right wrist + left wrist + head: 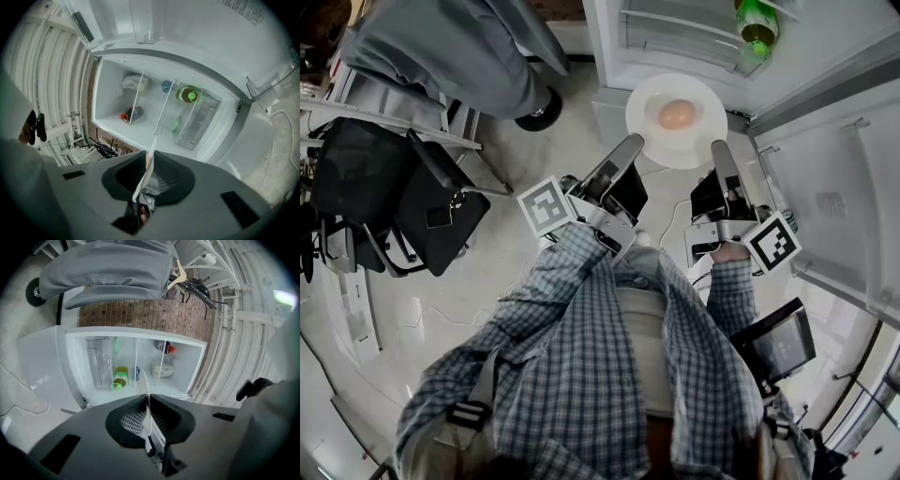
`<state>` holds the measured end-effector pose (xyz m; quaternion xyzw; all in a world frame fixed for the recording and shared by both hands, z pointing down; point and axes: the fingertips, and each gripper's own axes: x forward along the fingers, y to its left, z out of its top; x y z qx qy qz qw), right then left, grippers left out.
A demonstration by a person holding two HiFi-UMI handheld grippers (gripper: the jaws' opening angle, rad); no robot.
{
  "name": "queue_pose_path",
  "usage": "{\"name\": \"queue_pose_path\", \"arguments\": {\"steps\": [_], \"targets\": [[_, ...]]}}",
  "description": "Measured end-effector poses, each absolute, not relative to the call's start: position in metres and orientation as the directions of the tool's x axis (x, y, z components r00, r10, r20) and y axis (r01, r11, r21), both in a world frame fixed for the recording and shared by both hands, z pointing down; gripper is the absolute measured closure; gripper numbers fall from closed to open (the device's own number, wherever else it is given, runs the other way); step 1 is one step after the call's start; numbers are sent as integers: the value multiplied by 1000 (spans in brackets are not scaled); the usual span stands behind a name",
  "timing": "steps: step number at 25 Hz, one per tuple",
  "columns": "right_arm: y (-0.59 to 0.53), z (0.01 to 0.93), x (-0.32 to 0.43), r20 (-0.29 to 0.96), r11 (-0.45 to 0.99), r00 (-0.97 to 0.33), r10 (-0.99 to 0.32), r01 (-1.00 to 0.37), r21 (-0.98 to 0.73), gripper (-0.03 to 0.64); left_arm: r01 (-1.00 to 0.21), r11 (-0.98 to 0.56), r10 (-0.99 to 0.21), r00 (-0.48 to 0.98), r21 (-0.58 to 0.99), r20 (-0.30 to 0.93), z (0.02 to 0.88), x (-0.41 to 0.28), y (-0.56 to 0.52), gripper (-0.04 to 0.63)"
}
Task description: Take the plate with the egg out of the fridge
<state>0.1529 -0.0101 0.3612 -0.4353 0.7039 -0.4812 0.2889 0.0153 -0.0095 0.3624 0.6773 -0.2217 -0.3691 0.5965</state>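
- Plate (696, 150), white and round, hangs in the air in front of the open fridge (675, 42), above the floor (534, 178). The egg (676, 114) lies near the middle of the plate.
- Left gripper (635, 141) pinches the plate on its left side. In the left gripper view the thin white rim (146, 397) stands edge-on between the two dark pads, and both pads press on it.
- Right gripper (718, 147) pinches the opposite side in the same way. In the right gripper view the rim (149, 161) runs between its pads, which are closed on it.
- From the head view the plate seems to be outside the fridge already, so the taking out looks almost finished. What probably remains is to draw it further back and bring it to a place of rest.
- To do this well, both grippers should stay at one height so that the plate stays level. The egg is loose and round, and it will likely roll toward the rim at a small tilt.
- Both grippers should travel together at one slow pace. Each one holds only a narrow part of a smooth rim, so pulling them apart or twisting could let the plate slip.
- The fridge door (834, 216) stands open just to the right of the right gripper and needs some care. The green bottle (757, 23) in the fridge is well apart from the plate.
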Motion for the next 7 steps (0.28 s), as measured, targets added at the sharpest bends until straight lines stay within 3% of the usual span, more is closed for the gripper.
{"name": "queue_pose_path", "arguments": {"steps": [7], "targets": [[-12,361,148,12,159,-456,-890,-334,-929,558,142,-189,-743,626,972,-236,362,11,-11,561]]}}
